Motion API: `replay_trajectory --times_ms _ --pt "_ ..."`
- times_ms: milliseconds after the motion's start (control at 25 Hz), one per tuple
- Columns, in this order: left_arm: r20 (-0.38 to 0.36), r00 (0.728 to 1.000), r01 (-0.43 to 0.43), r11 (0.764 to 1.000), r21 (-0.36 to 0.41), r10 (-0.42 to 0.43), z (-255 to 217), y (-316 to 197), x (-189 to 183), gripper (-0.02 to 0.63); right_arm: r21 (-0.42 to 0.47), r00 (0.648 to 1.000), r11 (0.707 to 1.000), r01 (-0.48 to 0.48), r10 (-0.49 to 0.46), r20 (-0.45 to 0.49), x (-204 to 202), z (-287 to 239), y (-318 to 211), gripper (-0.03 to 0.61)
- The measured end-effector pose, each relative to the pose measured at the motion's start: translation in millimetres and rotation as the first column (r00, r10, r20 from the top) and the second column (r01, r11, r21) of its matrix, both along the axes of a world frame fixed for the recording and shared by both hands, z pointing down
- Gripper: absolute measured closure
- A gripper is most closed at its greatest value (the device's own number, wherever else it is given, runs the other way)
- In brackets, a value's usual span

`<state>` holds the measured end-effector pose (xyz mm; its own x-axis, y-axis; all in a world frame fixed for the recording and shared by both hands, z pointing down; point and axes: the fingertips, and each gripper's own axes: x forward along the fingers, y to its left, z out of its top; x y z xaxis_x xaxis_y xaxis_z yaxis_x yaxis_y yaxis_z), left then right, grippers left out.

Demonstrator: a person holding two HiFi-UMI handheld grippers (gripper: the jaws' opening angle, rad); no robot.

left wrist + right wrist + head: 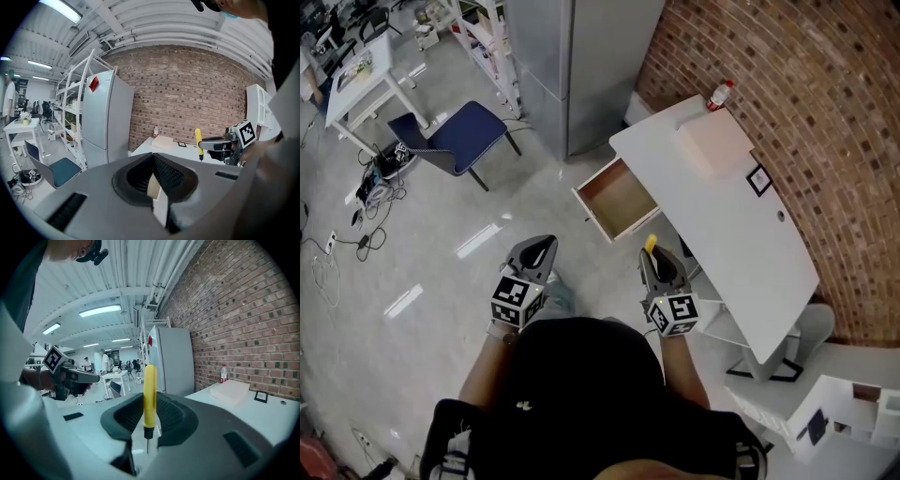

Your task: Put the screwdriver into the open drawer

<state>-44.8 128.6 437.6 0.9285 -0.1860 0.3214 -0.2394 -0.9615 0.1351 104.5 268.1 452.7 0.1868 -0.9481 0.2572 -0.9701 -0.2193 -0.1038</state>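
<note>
right hand-held gripper (pixel 149 430): clamps screwdriver (pixel 149 392) upright | left hand-held gripper (pixel 155 186): closed, empty | drawer (pixel 619 200): open at table (pixel 741 234)

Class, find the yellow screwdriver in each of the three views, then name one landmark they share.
Head view: screwdriver just right of centre, in the right tool.
Left gripper view: screwdriver right of centre, upright.
Right gripper view: screwdriver dead centre, between the jaws.
Shared landmark: the red-capped bottle.

Black top (pixel 581 403); grey left gripper (pixel 544 246), grey right gripper (pixel 657 259) (marker cubes).
</note>
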Motion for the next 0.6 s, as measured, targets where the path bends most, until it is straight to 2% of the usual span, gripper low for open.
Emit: replay_trajectory --times_ms 320,600 --pt "-0.009 0.999 0.047 0.998 -0.031 -0.048 0 -77 11 0.609 -0.011 0.999 0.999 0.050 -0.050 -0.002 14 -3 -86 0.489" --pt "-0.009 0.997 0.075 0.997 -0.036 -0.076 4 -139 5 0.609 -0.029 0.997 0.997 0.078 -0.078 -0.003 18 3 -154 0.489"
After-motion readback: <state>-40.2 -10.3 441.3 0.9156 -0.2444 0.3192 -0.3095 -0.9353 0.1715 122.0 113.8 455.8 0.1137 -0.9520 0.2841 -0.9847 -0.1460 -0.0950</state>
